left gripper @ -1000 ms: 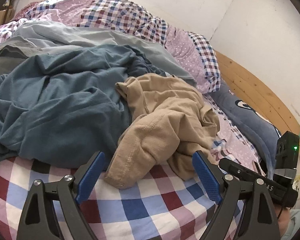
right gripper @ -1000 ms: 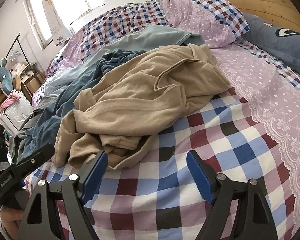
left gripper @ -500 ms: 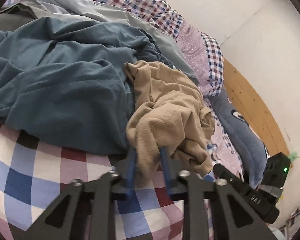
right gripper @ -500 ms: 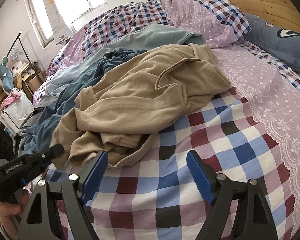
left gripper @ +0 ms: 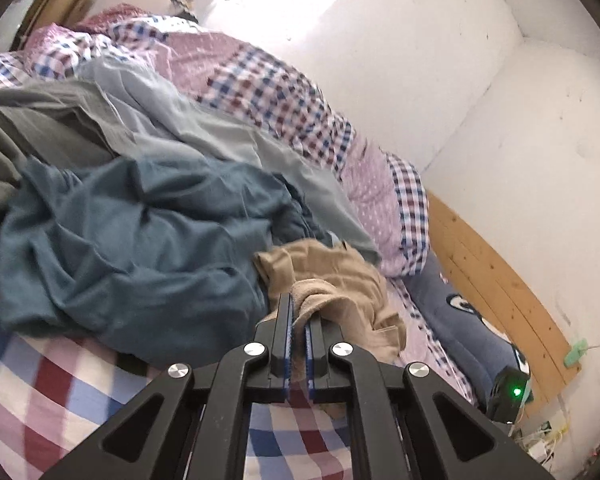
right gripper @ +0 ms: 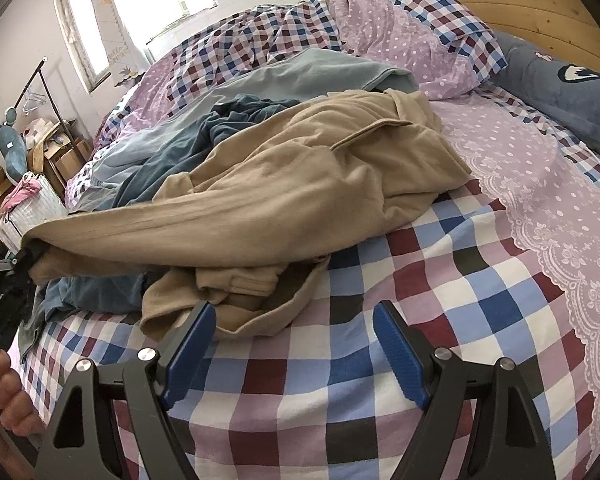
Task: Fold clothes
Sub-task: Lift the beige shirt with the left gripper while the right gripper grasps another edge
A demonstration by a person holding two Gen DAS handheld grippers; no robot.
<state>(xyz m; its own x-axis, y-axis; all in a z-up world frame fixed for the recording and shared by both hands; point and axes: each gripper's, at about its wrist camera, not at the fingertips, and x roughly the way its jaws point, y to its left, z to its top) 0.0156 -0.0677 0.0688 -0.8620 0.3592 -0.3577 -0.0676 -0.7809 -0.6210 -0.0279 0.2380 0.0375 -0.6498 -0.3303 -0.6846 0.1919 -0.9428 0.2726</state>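
Left gripper: jaws clamped on edge of tan garment, fabric stretched taut toward it (seen in right wrist view). Garment heaped mid-bed on checked sheet, overlapping teal garment. Right gripper: jaws wide apart, empty, just beside garment's near hem.

Soft matt tan garment, woven checked bedsheet, smooth varnished wooden headboard, ribbed blue fingers
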